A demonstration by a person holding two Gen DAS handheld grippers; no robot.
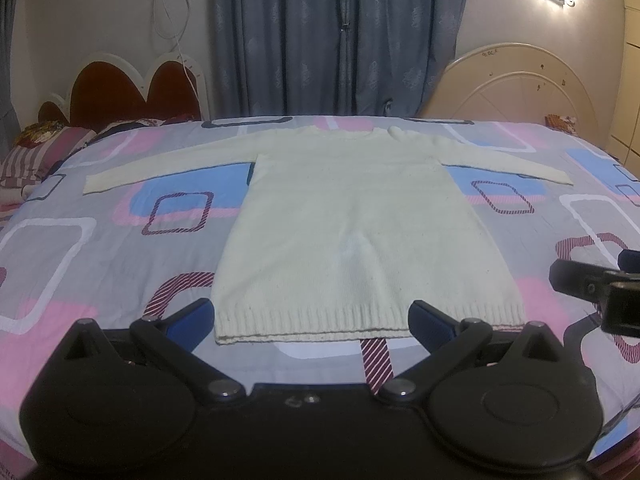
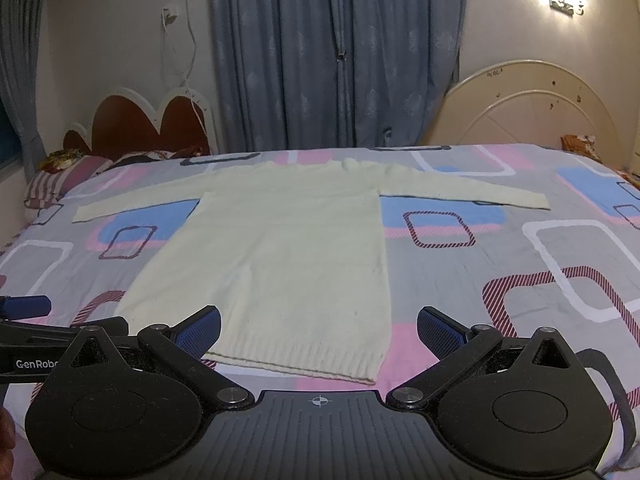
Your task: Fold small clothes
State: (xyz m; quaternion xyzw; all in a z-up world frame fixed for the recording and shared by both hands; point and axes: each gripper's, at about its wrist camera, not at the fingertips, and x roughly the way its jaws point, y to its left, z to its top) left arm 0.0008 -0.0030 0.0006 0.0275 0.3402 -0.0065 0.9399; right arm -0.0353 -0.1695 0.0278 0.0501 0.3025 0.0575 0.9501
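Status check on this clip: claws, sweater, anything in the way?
Left claw open, right claw open, both empty at the hem. Cream sweater flat on bedspread, sleeves out, unfolded. Nothing on it.

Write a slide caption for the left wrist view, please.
Open left gripper poised at the ribbed hem of a cream knitted long-sleeved sweater spread flat on a patterned bedsheet.

A cream knitted long-sleeved sweater (image 1: pixel 360 216) lay flat on the bed's patterned quilt (image 1: pixel 92 248), hem nearest, neckline toward the blue curtains (image 1: pixel 340 36) behind. Sleeves spread left and right. Striped pillows (image 1: pixel 36 152) lay far left.
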